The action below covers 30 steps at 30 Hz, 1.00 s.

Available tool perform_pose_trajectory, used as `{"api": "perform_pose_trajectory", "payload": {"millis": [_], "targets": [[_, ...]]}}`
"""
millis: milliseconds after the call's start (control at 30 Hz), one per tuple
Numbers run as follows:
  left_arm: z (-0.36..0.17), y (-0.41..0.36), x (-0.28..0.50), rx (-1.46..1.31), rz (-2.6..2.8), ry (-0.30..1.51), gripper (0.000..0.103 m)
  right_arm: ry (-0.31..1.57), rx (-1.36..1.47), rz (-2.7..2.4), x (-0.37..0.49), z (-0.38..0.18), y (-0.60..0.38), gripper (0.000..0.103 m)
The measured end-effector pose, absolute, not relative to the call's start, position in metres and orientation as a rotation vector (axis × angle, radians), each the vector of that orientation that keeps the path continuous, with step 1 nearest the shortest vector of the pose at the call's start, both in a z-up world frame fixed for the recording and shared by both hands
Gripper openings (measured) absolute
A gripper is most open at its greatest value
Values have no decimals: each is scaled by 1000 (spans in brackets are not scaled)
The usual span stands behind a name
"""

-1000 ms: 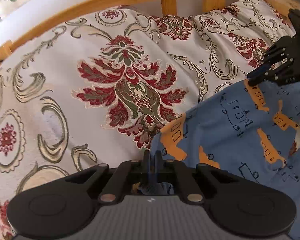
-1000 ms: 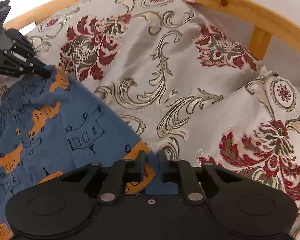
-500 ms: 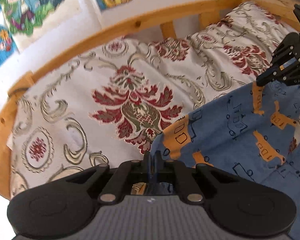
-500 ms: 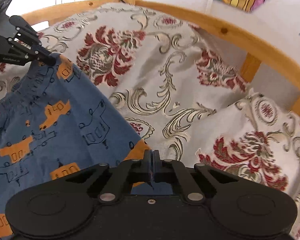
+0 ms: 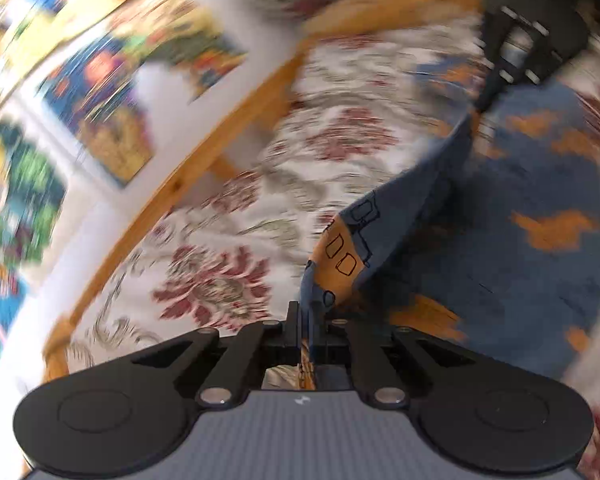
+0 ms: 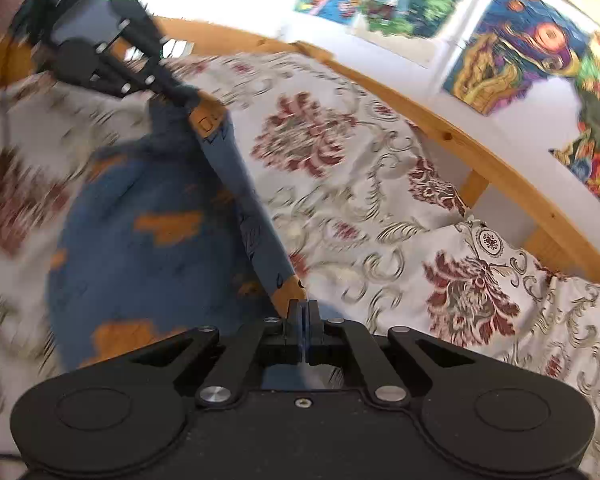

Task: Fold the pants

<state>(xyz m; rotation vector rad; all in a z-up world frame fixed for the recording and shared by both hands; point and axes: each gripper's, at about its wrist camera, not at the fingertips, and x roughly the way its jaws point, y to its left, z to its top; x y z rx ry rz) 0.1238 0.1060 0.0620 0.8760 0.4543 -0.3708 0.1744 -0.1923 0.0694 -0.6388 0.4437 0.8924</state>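
Blue pants [image 5: 512, 248] with an orange vehicle print hang lifted above the bed, an edge stretched taut between my two grippers. My left gripper [image 5: 307, 312] is shut on one corner of that edge, cloth pinched between its fingers. In the left wrist view the right gripper [image 5: 480, 106] shows at the upper right, clamped on the other corner. My right gripper [image 6: 303, 310] is shut on its corner of the pants [image 6: 140, 232]. The right wrist view has the left gripper [image 6: 184, 98] at the upper left, holding the far end. Both views are motion-blurred.
A floral bedspread [image 6: 380, 200] in cream and red covers the bed under the pants. A curved wooden bed rail [image 6: 480, 152] runs behind it. Colourful posters [image 6: 520, 40] hang on the white wall; the posters [image 5: 100, 80] also show in the left wrist view.
Both grippers have risen and tilted, lifting the pants off the bedspread. The held edge is now taut between them, and the wall posters have come into view.
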Motion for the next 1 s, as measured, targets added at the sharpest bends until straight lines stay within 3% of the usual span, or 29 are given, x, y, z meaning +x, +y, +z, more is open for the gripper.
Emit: {"api": "perform_pose_trajectory", "payload": {"millis": [267,1000], "targets": [[4,79,74,1093,-568,539,3,535,-630,862,119,38,-210,0],[-28,91,66,1293,-662,685,4,666,-576,858,77,-2,-200,0]]}}
